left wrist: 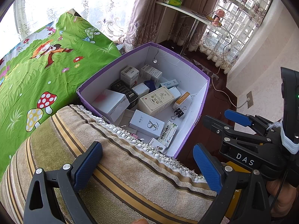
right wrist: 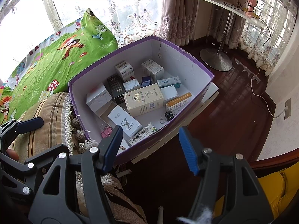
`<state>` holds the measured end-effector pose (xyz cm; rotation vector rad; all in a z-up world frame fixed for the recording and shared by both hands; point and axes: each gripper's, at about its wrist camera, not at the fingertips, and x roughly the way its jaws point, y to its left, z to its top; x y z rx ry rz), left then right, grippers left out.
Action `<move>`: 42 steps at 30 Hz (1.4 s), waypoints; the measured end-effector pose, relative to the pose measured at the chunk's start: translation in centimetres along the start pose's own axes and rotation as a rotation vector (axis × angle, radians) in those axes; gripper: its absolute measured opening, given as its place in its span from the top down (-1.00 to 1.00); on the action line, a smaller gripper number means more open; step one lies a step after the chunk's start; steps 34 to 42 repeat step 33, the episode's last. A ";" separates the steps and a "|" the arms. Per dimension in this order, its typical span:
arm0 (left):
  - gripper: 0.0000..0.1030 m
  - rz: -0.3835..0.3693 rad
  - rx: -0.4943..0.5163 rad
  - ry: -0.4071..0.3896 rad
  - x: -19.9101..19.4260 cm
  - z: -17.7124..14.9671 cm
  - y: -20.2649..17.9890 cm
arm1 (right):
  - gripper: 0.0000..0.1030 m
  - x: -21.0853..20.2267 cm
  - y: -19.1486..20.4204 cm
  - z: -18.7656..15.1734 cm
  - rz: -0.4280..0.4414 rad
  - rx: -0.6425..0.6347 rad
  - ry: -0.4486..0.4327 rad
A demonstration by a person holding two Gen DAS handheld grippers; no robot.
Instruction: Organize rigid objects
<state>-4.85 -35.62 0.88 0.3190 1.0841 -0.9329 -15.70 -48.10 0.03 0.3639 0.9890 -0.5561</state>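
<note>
A purple cardboard box [left wrist: 194, 69] [right wrist: 190, 59] with a white inside holds several small cartons: a beige carton [left wrist: 157, 100] [right wrist: 143, 100], a white "YL" carton [left wrist: 147, 124] [right wrist: 125, 121], a black carton [right wrist: 115, 86], plus a black binder clip [left wrist: 179, 112] [right wrist: 169, 116] and a pink one [right wrist: 106, 132]. My left gripper [left wrist: 147, 166] is open and empty above a striped cushion [left wrist: 115, 177], just short of the box. My right gripper [right wrist: 151, 149] is open and empty over the box's near rim; it also shows in the left wrist view [left wrist: 222, 119].
A green cartoon-print bedsheet [left wrist: 37, 78] [right wrist: 56, 65] lies left of the box. A white table [right wrist: 224, 1] on a metal foot [right wrist: 215, 59] stands behind, with curtains. A cable [right wrist: 261, 91] runs across the dark wood floor to a wall socket.
</note>
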 end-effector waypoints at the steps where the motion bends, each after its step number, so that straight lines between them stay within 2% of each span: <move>1: -0.92 0.000 0.000 0.000 0.0 0.0 0.0 | -0.29 0.1 0.0 0.0 0.000 0.001 0.001; 27: -0.96 -0.007 0.000 0.003 0.1 -0.1 -0.2 | -0.30 0.3 0.0 -0.2 -0.001 0.008 0.007; 30: -0.96 -0.017 0.004 -0.018 0.2 -0.2 -0.2 | -0.30 0.3 0.0 -0.2 -0.001 0.009 0.007; 33: -0.99 -0.056 0.029 -0.005 0.8 0.1 -0.6 | -0.30 0.3 0.0 -0.2 -0.003 0.009 0.007; 42: -0.99 -0.056 0.029 -0.005 0.8 0.1 -0.6 | -0.30 0.3 0.0 -0.2 -0.003 0.009 0.007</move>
